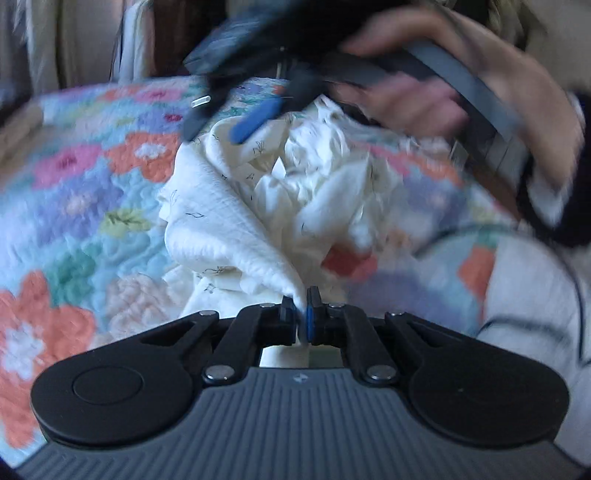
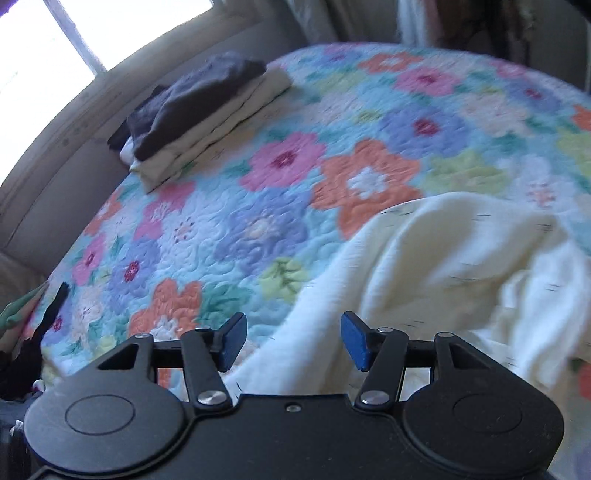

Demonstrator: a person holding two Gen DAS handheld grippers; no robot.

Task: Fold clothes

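A crumpled white garment (image 1: 266, 206) with small dark marks lies on the flowered quilt (image 1: 74, 206). My left gripper (image 1: 302, 314) is shut on a corner of it, the cloth pinched between the blue pads. In the left wrist view my right gripper (image 1: 218, 122) hovers blurred above the garment's far side, held by a person's hand (image 1: 443, 85), jaws apart. In the right wrist view my right gripper (image 2: 293, 341) stands open over the white garment (image 2: 424, 266), with nothing pressed between its pads.
A stack of folded clothes (image 2: 207, 114), dark on top and cream below, sits at the quilt's far left by the headboard (image 2: 55, 155). Dark items (image 2: 48, 325) lie at the quilt's left edge. A bright window (image 2: 74, 33) is behind. The person's light top (image 1: 532, 314) is at right.
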